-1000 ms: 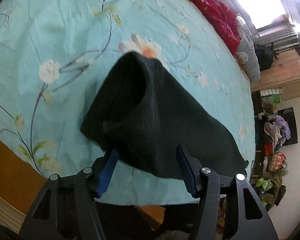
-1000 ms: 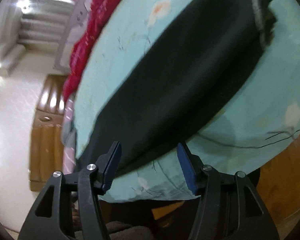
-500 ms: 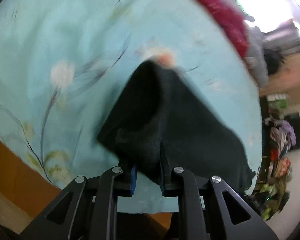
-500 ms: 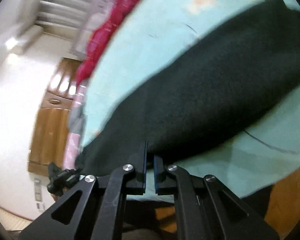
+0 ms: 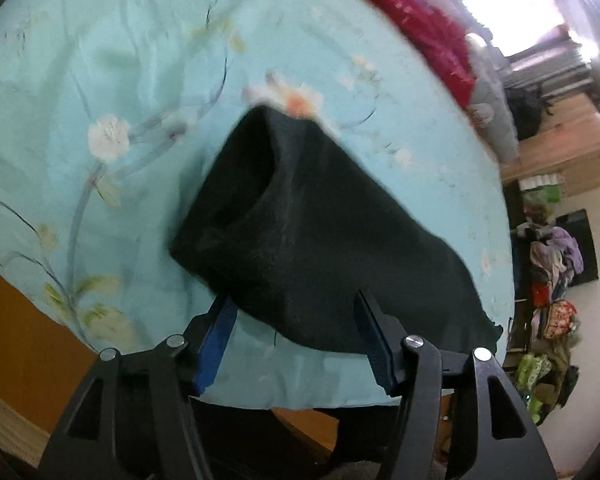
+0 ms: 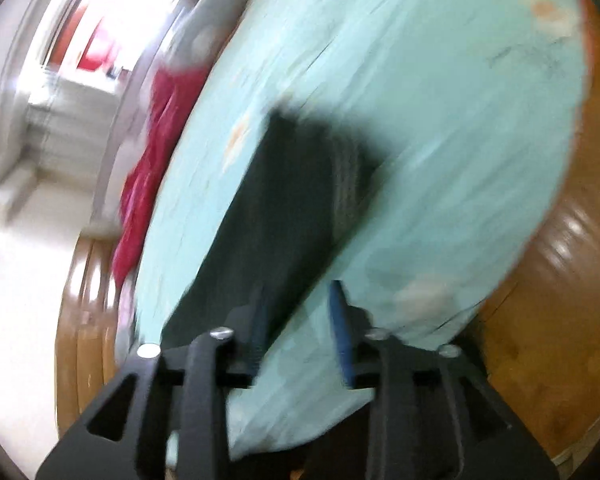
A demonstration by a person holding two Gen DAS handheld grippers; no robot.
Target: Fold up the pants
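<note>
Two hand-held grippers, left [image 5: 296,334] and right [image 6: 300,328], both opening and gripping nothing, over soft, limp black fabric pants [image 5: 320,236] on the floral turquoise bedsheet [image 5: 100,80]; best pinched at a near edge.

- Setting: a lived-in home, most likely a bedroom.
- Centre: a turquoise floral sheet [image 5: 148,128] spread over a wooden surface [image 6: 540,320], its edge hanging over at 6 o'clock.
- 1 o'clock, left wrist view: a red quilt [image 5: 416,20] heaped at the sheet's far edge, with a bright window [image 5: 512,8] behind it.
- 3 o'clock: a light wooden cabinet [image 5: 560,148].
- 4 o'clock: piles of clothes and bags [image 5: 552,280] on a pale floor [image 5: 588,360].
- 9 o'clock, right wrist view: blurred white wall and bright doorway or window.
</note>
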